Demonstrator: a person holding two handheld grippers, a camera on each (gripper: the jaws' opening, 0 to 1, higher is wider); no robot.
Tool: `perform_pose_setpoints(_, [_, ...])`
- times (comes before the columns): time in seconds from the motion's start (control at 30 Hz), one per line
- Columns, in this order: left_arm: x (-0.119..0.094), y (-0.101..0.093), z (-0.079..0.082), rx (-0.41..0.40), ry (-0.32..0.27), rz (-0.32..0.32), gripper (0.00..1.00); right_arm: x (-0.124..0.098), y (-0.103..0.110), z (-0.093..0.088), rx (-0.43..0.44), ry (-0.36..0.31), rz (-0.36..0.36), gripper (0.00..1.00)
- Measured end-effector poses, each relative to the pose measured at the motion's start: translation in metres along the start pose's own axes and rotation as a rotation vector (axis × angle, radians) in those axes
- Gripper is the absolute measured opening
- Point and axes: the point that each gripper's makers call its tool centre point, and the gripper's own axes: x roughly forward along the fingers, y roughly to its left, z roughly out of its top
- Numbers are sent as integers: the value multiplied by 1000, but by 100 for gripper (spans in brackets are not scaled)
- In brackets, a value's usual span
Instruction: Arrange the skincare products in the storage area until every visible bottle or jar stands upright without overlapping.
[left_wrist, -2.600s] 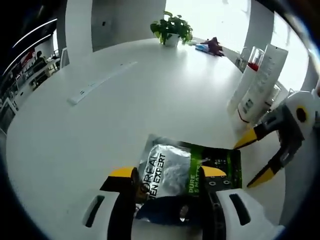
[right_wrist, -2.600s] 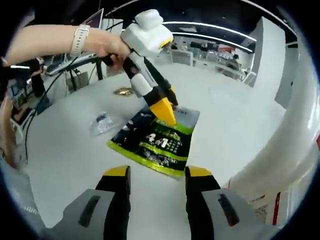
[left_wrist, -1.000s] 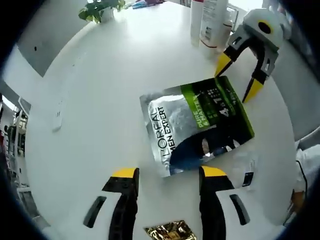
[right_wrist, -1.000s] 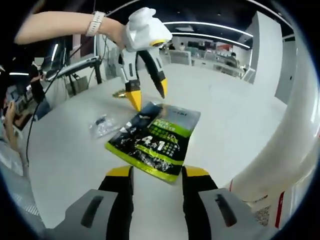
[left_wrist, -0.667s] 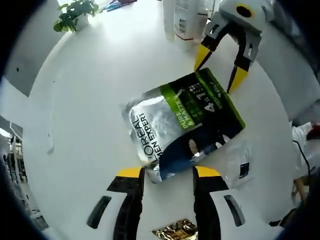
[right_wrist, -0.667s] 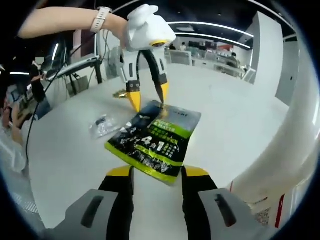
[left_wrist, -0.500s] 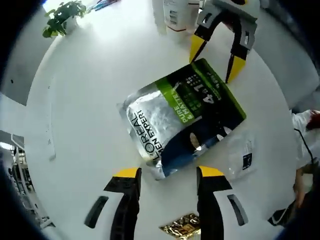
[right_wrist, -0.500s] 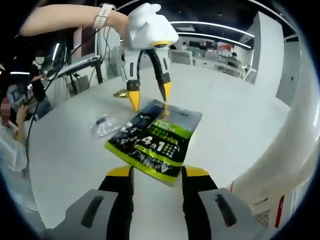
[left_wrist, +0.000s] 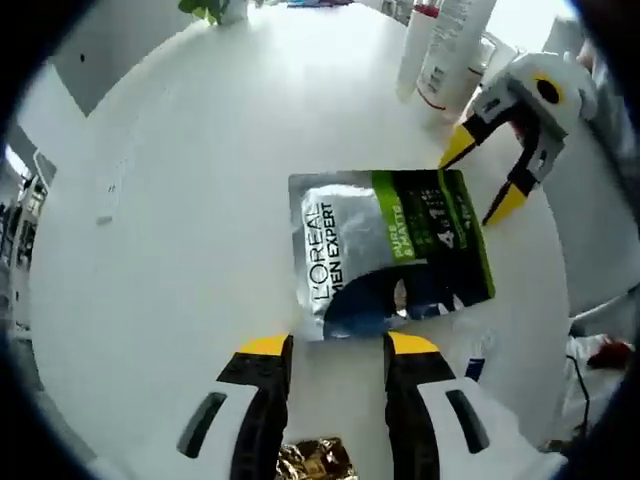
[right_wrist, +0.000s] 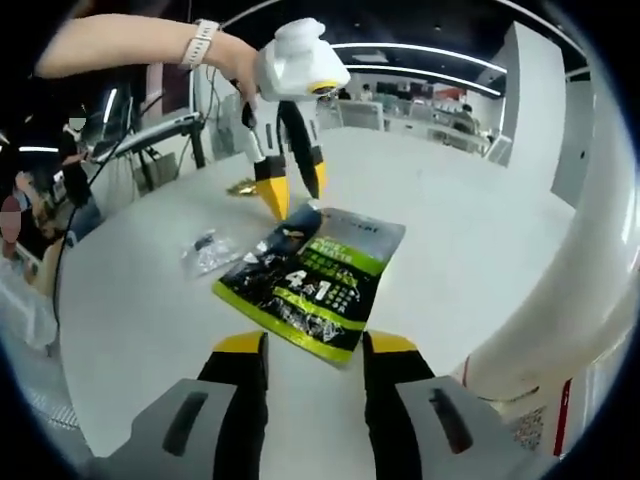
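One flat green-and-silver L'Oréal Men Expert sachet (left_wrist: 385, 262) on the white tabletop (left_wrist: 200, 230). Two tall white bottles (left_wrist: 448, 50) standing close together at the far edge. One crumpled gold foil wrapper (left_wrist: 315, 460). One small clear plastic packet (right_wrist: 203, 247). One green potted plant (left_wrist: 210, 8). Two yellow-tipped claws: left claw (left_wrist: 338, 346), right claw (right_wrist: 308, 345).

My desk (left_wrist: 200, 180) is a big white one with a rounded edge, and a flat foil pouch (left_wrist: 390, 255) printed in silver, green and black lies on it toward its middle. A crumpled gold wrapper (left_wrist: 315, 460) sits nearer the edge on my side, and a small clear packet (right_wrist: 205, 248) lies just beside the pouch. White bottles (left_wrist: 445, 50) stand upright toward the far edge, a potted plant (left_wrist: 215, 8) beyond them, and a flat white strip (left_wrist: 110, 185) lies well apart from the pouch.
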Motion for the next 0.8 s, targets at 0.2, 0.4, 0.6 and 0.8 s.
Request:
perform_pose_setpoints(0.2, [-2, -4, 1, -174, -124, 7, 41, -1, 5, 6, 7, -50, 0, 34])
perform_pose_setpoints(0.4, [-3, -2, 3, -302, -211, 16, 40, 3, 4, 4, 6, -35, 10, 33])
perform_pose_setpoints(0.6, [-3, -15, 18, -449, -349, -41, 38, 6, -3, 7, 40, -40, 10, 30])
perform_pose_setpoints(0.8, [-6, -28, 26, -615, -489, -102, 36, 8, -4, 7, 50, -39, 12, 26])
